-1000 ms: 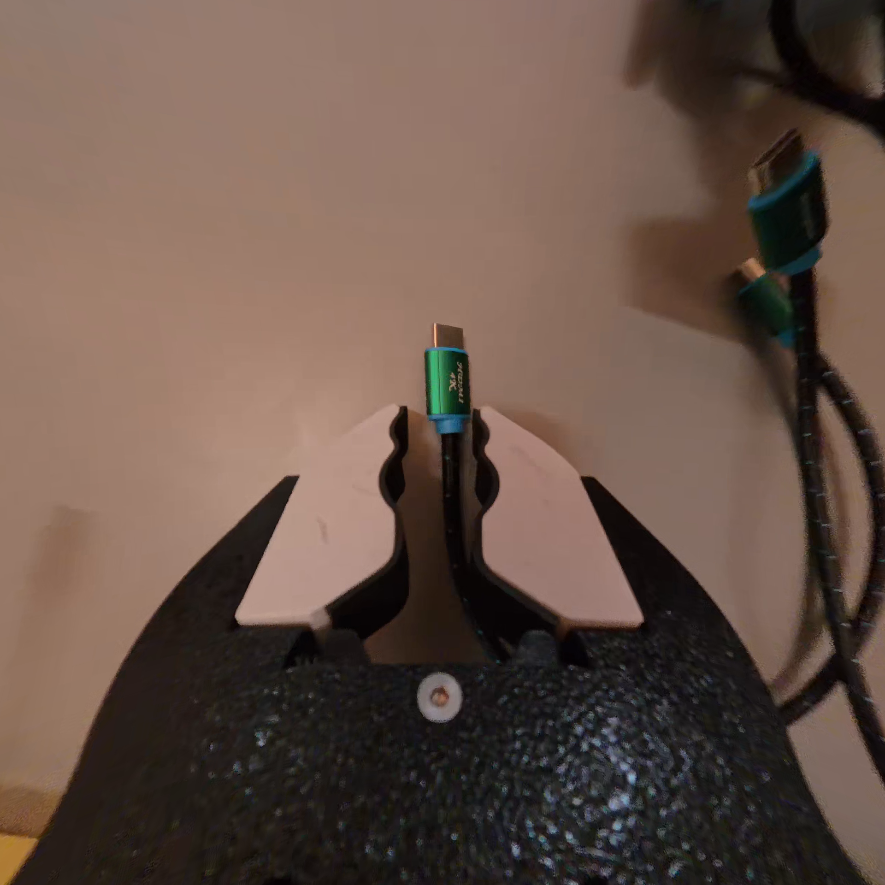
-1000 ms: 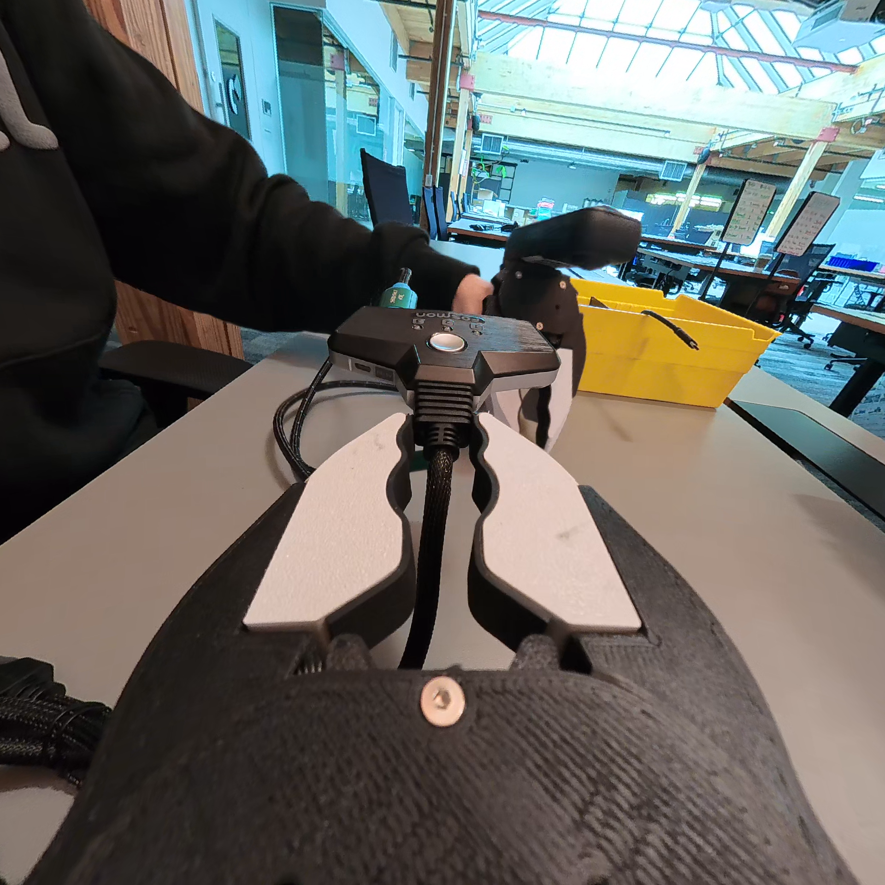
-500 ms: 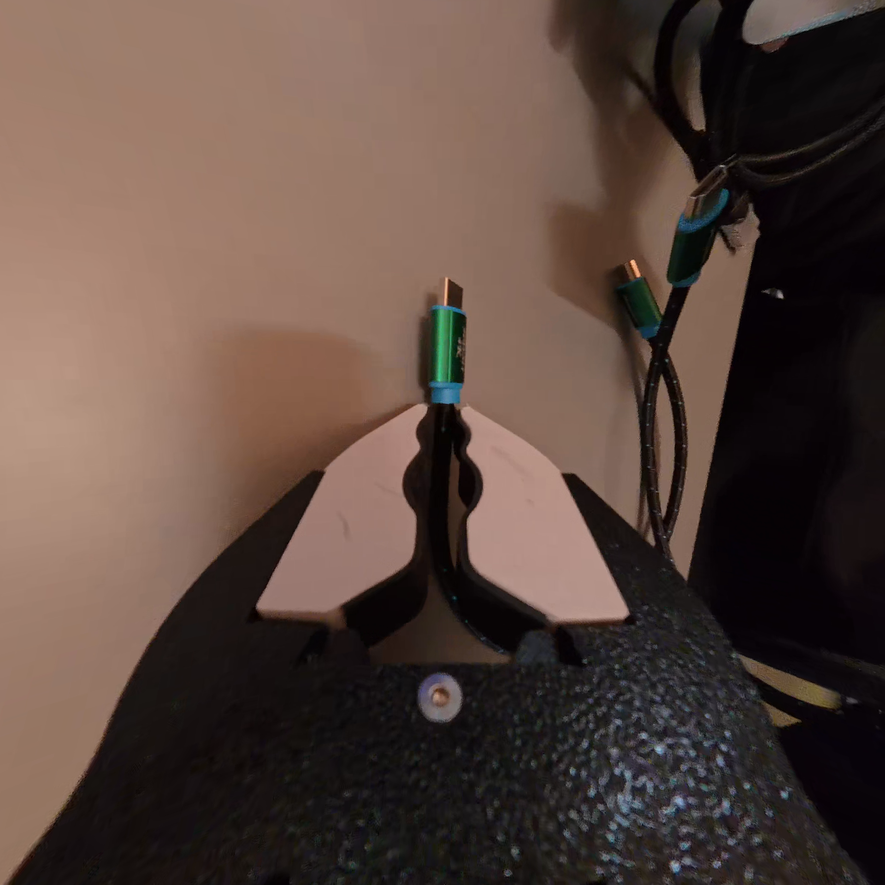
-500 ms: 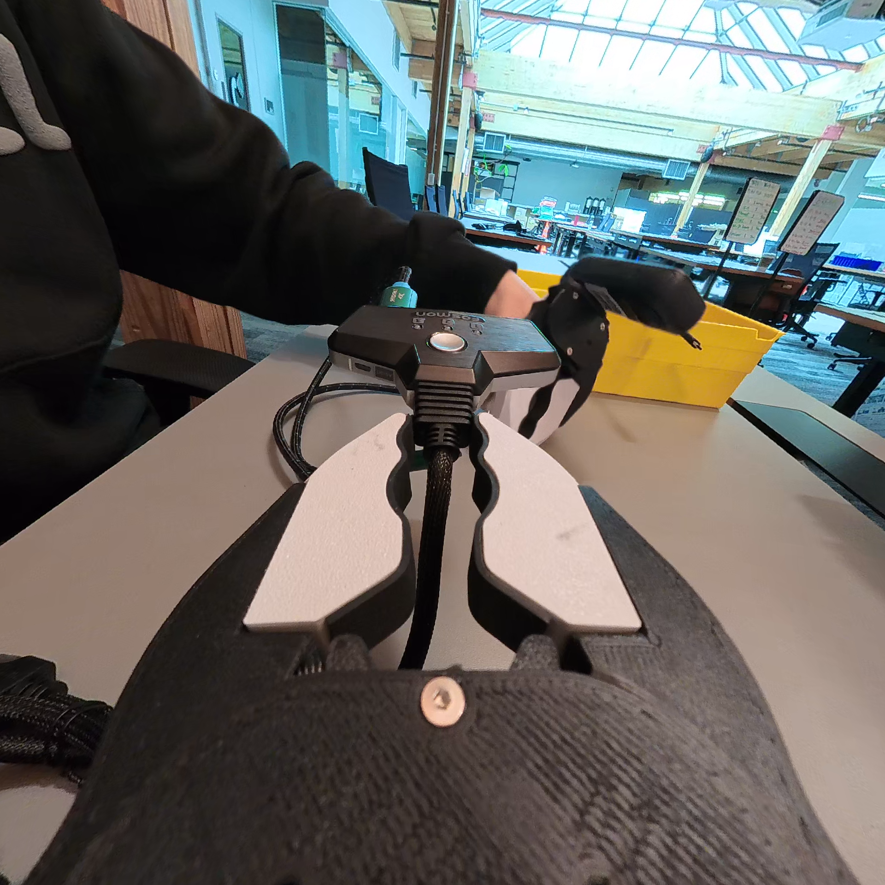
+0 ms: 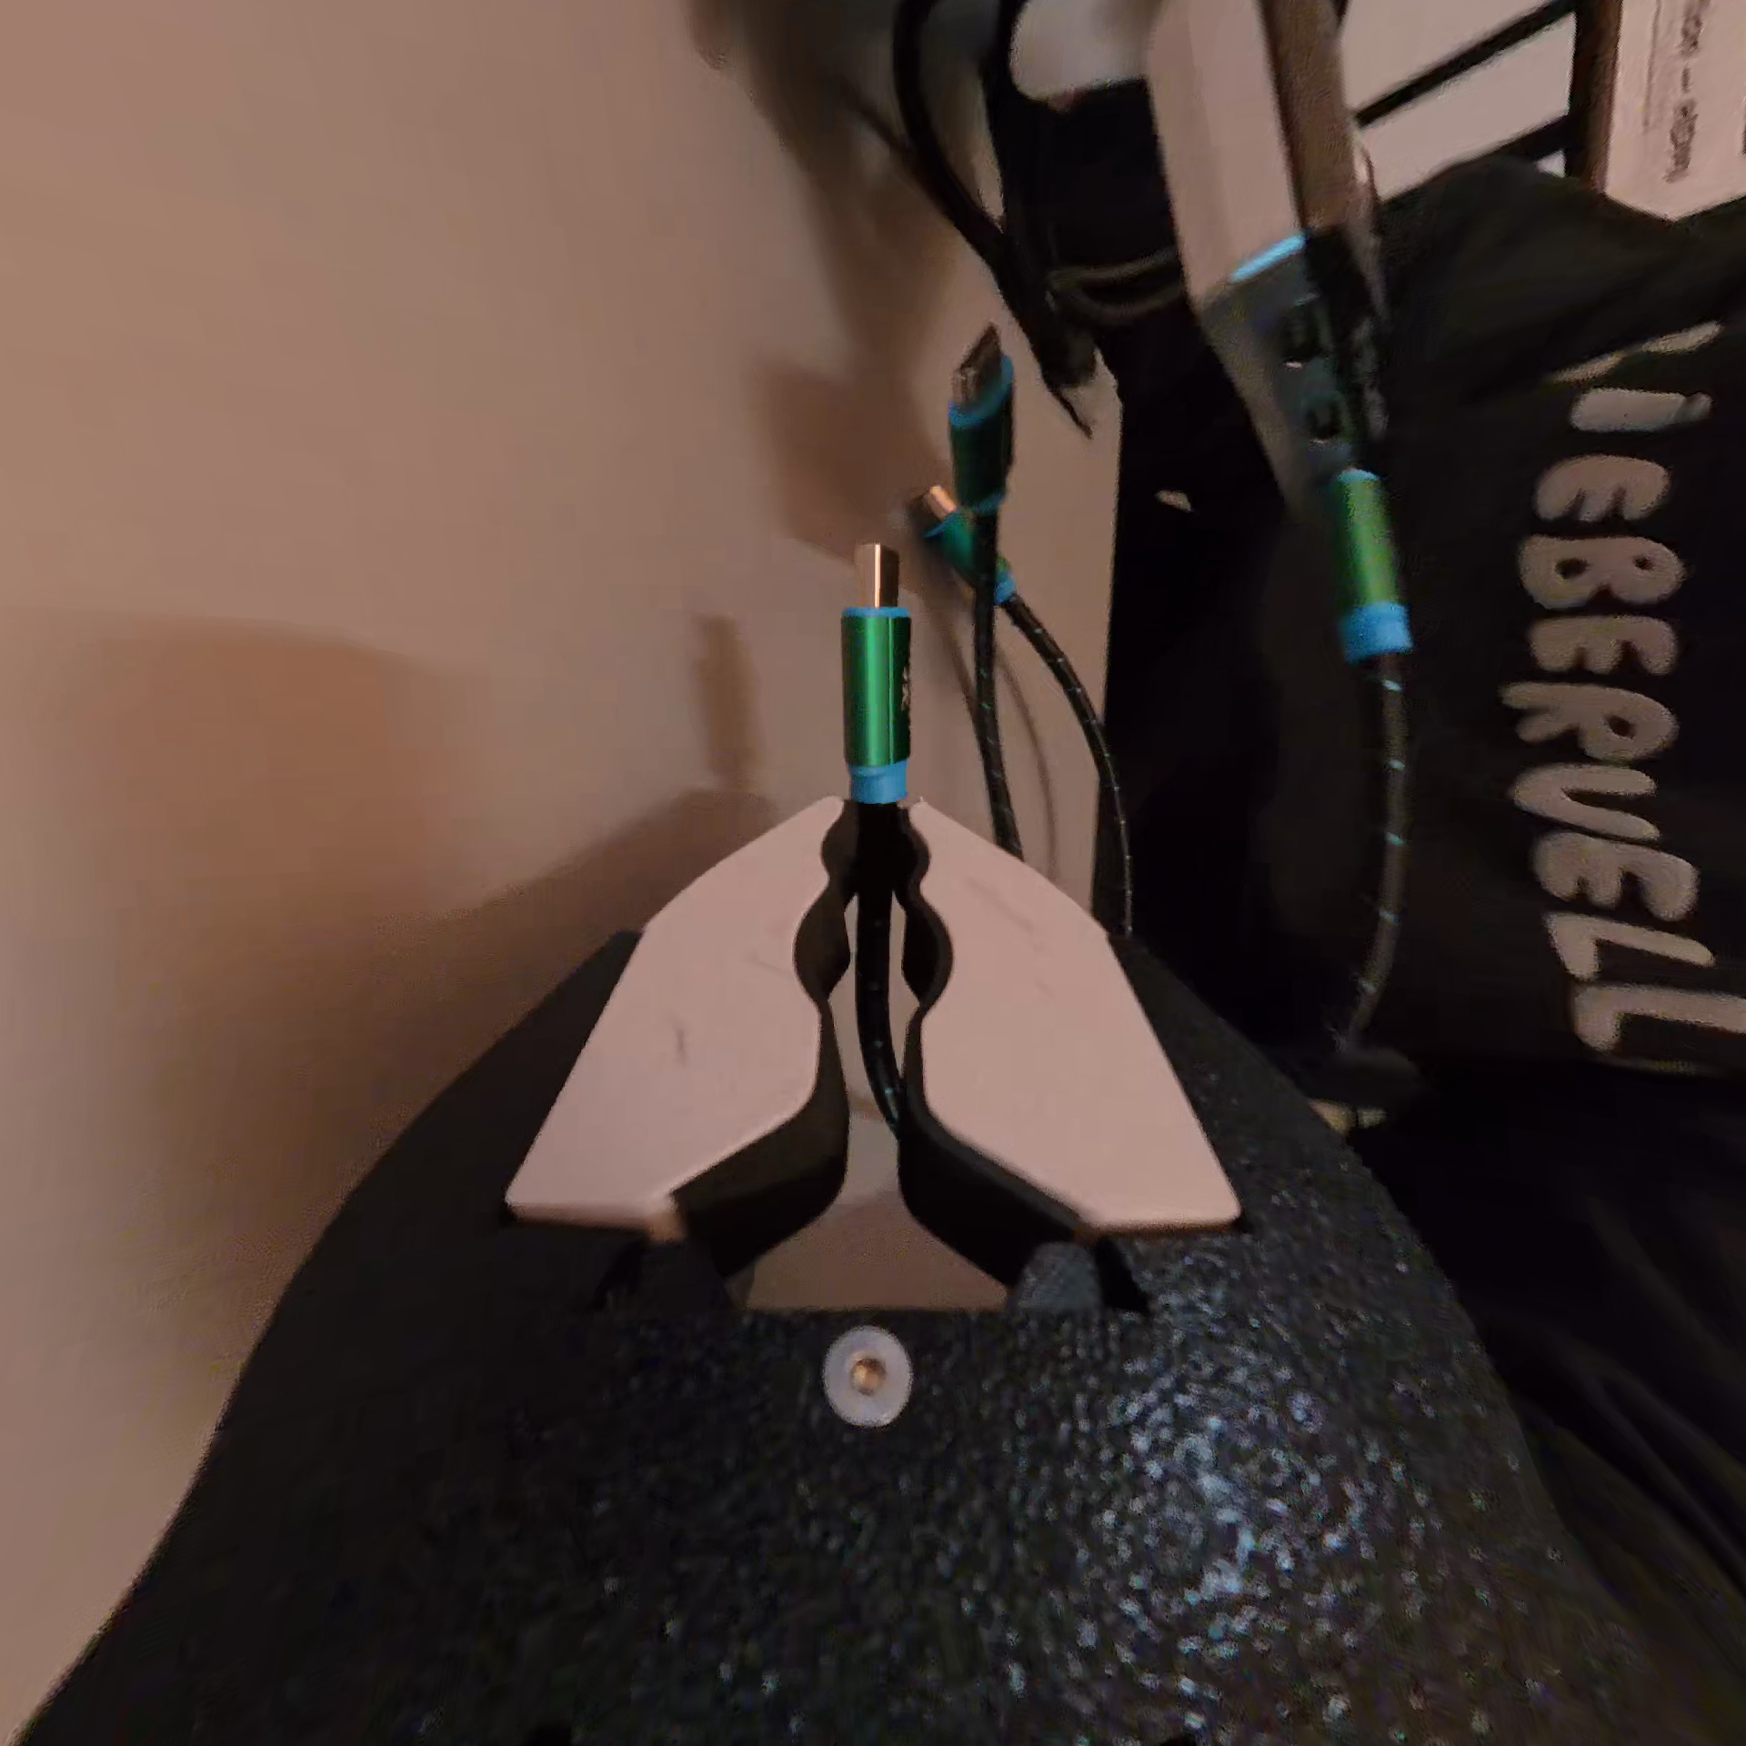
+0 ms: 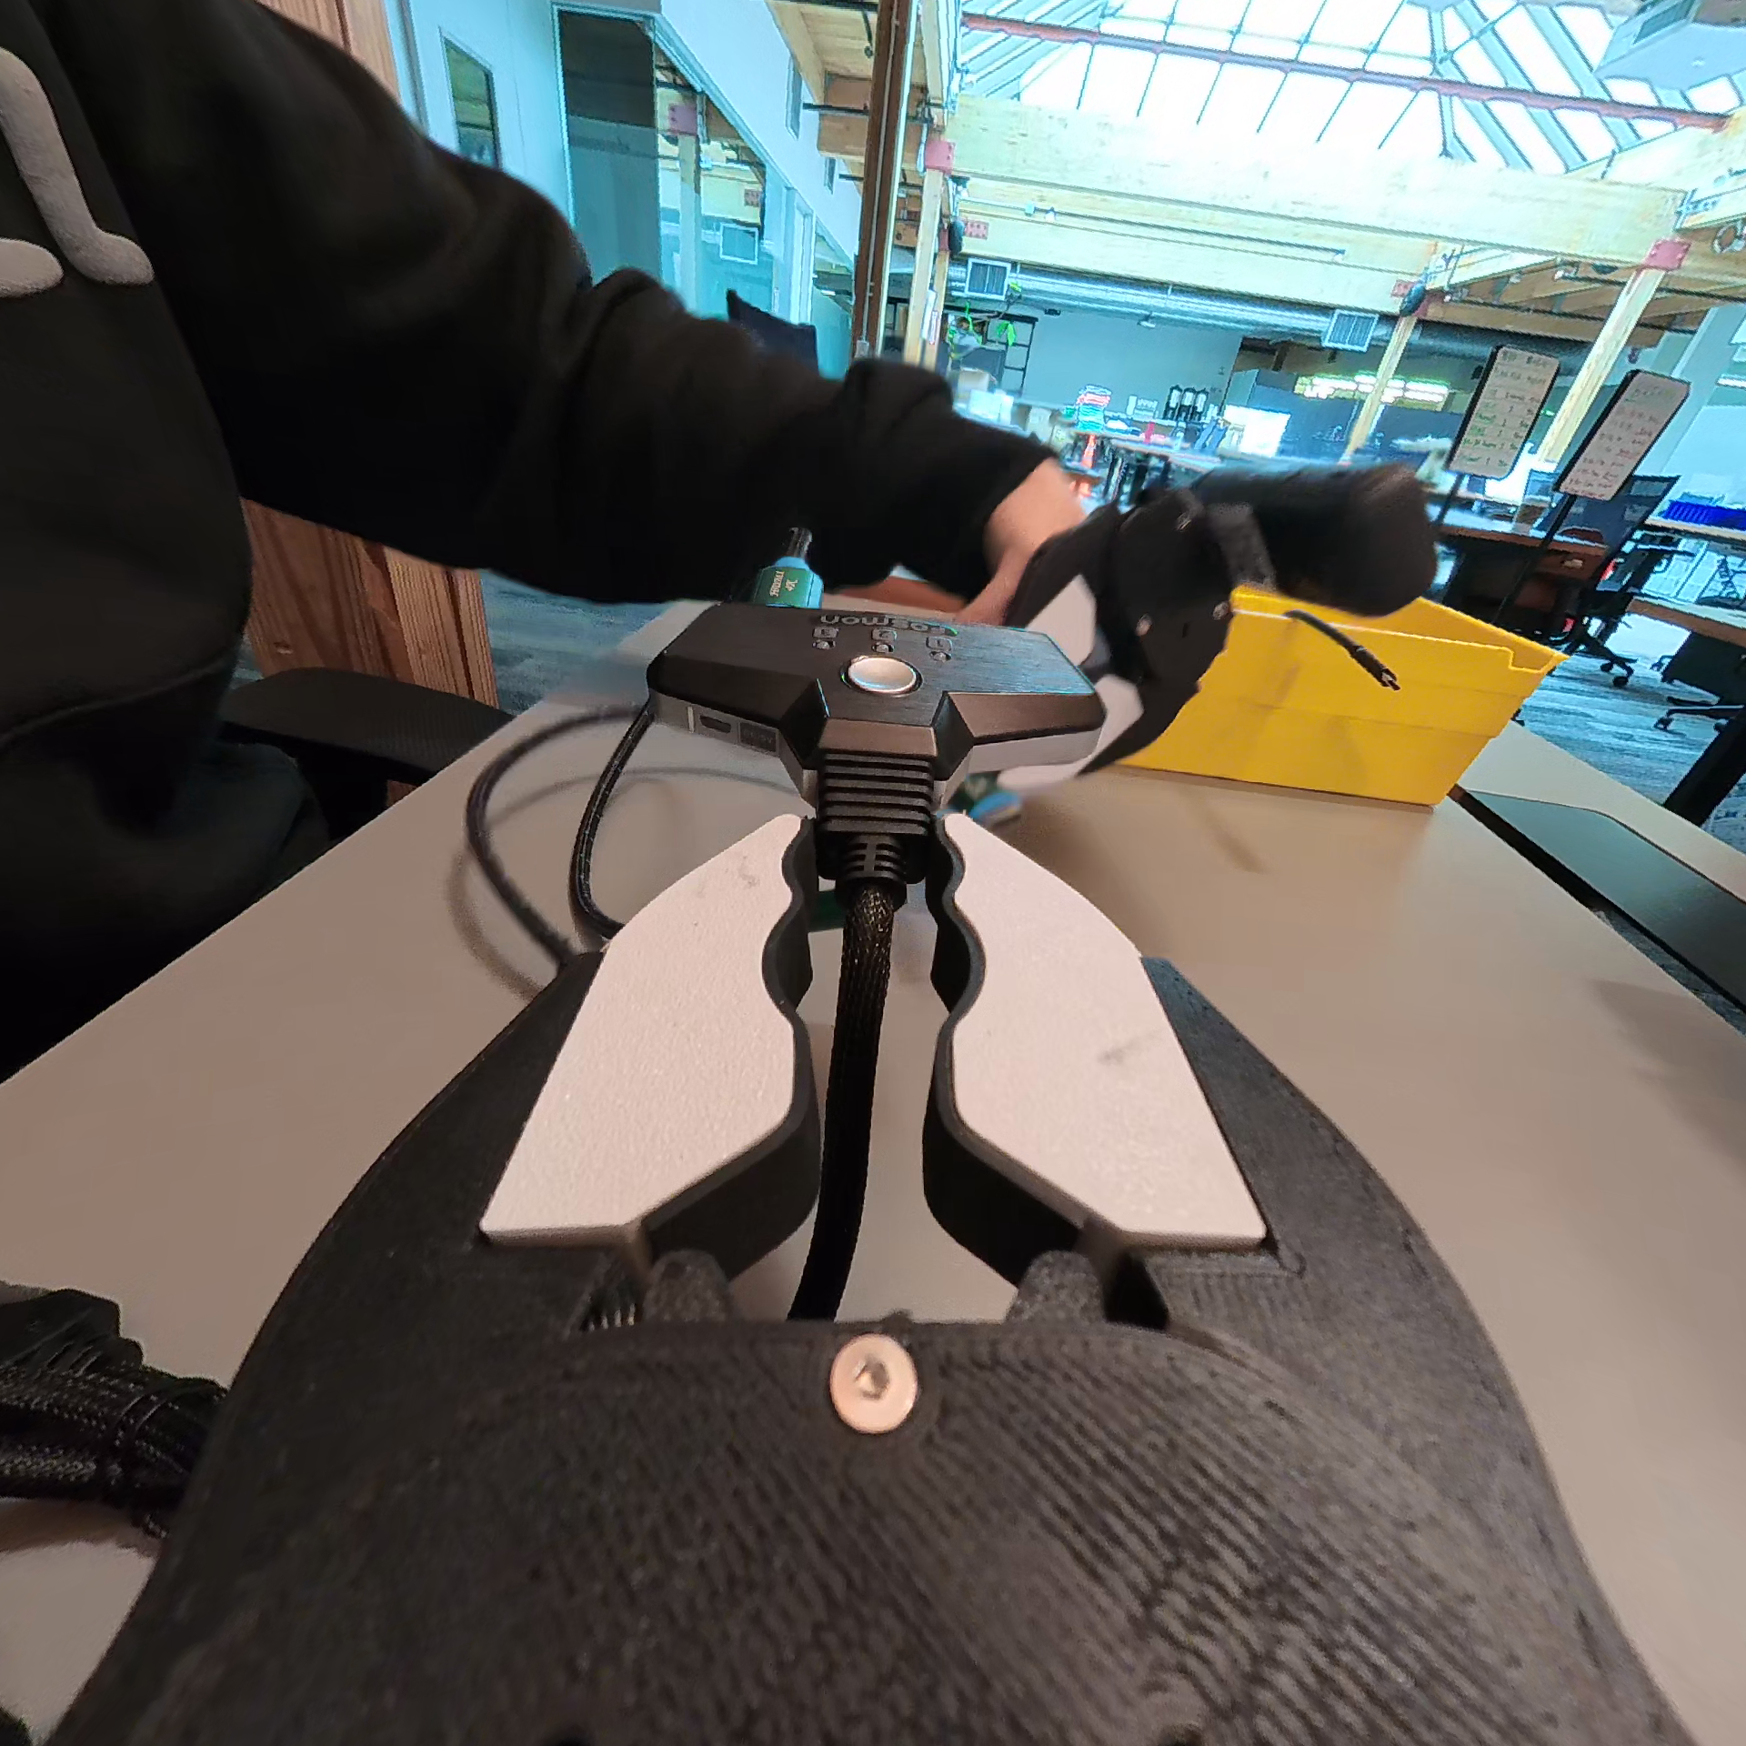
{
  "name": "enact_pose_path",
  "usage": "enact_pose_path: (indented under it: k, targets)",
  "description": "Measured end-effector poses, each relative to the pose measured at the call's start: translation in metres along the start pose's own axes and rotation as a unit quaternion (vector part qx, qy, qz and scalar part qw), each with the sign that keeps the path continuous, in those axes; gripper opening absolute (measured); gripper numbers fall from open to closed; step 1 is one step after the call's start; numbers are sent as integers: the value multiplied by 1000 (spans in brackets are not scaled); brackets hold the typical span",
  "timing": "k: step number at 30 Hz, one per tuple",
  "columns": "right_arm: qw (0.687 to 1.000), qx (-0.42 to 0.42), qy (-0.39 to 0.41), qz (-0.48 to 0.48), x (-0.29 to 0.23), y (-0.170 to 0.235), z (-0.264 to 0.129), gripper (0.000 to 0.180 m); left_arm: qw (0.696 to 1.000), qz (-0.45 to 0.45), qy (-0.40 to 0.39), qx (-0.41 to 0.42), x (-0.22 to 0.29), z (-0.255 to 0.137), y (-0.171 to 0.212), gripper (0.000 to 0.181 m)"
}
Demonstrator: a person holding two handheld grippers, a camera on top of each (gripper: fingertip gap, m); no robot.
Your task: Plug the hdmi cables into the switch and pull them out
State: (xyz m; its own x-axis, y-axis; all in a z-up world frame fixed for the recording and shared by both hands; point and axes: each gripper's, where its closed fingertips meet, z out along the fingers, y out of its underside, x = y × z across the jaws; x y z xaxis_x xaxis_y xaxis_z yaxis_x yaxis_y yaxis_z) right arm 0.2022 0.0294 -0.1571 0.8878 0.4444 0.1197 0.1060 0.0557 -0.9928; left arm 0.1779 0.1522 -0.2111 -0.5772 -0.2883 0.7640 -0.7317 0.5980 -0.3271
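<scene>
The right claw grips the black switch by its ribbed cable collar, above the grey surface — beyond, the left claw, blurred, near a yellow bin.

This is a large open-plan workshop or lab-style office: a glazed skylight roof rests on exposed timber beams and posts, over a long hall. Rows of work tables with rolling office chairs fill the background, and two whiteboards on stands covered in handwriting stand at the right. A yellow plastic parts bin sits on the grey table nearby, with glass-walled rooms behind.
</scene>
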Motion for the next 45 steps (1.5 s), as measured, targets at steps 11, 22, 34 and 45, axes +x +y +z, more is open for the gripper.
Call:
enact_pose_path:
  k: [11,22,34,45]
  targets:
    - [1000,-3,-6,-4,-2,1,3,22,985,-3,97,-146,56,-31,-10,6]
    - [1000,-17,3,-18,0,5,5,22,974,-70,154,-152,59,-29,-23,6]
    - [999,-37,3,-34,-3,8,10,22,963,-110,148,-197,57,-25,-16,6]
    - [994,-75,19,-76,-3,8,14,22,953,-126,159,-223,62,-28,-11,6]
